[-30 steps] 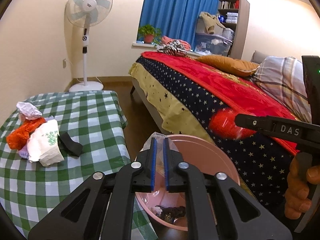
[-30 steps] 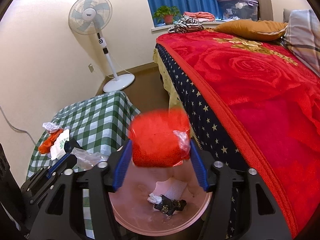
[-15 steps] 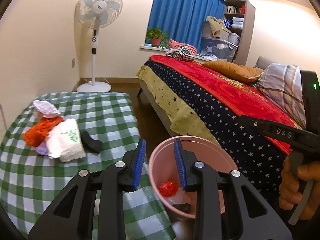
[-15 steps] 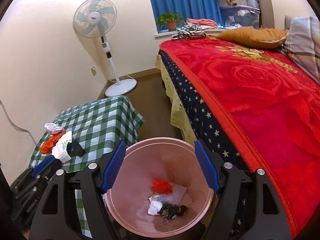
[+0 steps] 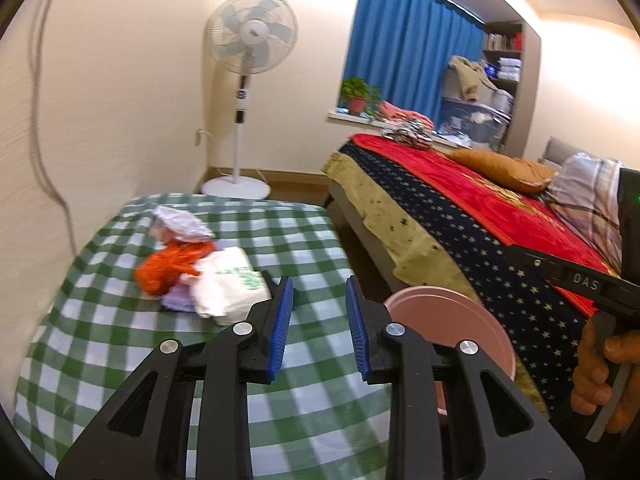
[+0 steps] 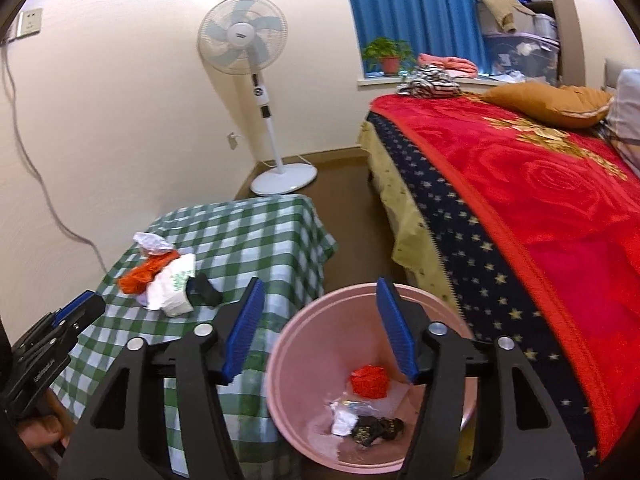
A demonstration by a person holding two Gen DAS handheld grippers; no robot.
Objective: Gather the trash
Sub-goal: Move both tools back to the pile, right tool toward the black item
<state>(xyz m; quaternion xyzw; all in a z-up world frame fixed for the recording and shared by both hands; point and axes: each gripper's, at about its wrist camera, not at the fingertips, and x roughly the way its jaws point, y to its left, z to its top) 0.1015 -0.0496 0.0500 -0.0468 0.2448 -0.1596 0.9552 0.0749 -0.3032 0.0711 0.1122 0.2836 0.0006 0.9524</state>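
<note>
A pink bin (image 6: 316, 320) stands on the floor between the checked table and the bed; its rim also shows in the left wrist view (image 5: 448, 312). Inside lie a red ball of trash (image 6: 370, 380), a white scrap (image 6: 344, 424) and a dark scrap (image 6: 376, 430). My right gripper (image 6: 320, 328) is open and empty above the bin. My left gripper (image 5: 318, 328) is open and empty over the table, just right of a trash pile: orange mesh (image 5: 168, 266), white bag (image 5: 228, 284), crumpled white wrapper (image 5: 180, 220) and a black piece (image 6: 204, 290).
The green checked table (image 5: 120, 360) is on the left by the wall. A bed with a red blanket (image 6: 540, 200) fills the right. A standing fan (image 5: 244, 92) is in the far corner. A cable hangs down the left wall (image 6: 36, 168).
The red ball left my right gripper and dropped into the bin. My left gripper opened and swung left from over the bin to over the table.
</note>
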